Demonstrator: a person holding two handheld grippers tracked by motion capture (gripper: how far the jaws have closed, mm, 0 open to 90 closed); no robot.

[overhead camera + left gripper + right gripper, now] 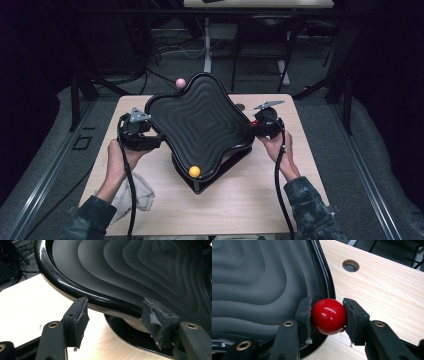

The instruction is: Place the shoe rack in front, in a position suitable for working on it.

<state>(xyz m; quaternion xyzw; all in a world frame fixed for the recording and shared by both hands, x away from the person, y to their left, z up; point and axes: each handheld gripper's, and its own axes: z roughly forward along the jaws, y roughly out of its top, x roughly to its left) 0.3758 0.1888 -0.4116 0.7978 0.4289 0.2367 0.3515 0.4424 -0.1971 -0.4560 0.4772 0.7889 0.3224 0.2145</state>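
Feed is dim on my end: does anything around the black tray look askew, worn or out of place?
Yes. The black tray sits tilted on its base, near corner low, where the orange ball rests. A pink ball perches at its far rim. The left gripper has frayed, torn pads.

L gripper (159,136) fingers apart, R gripper (327,315) fingers clamped, forearms low

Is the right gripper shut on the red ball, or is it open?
Shut on it. In the right gripper view both fingers press against the red ball, held at the black tray's rim.
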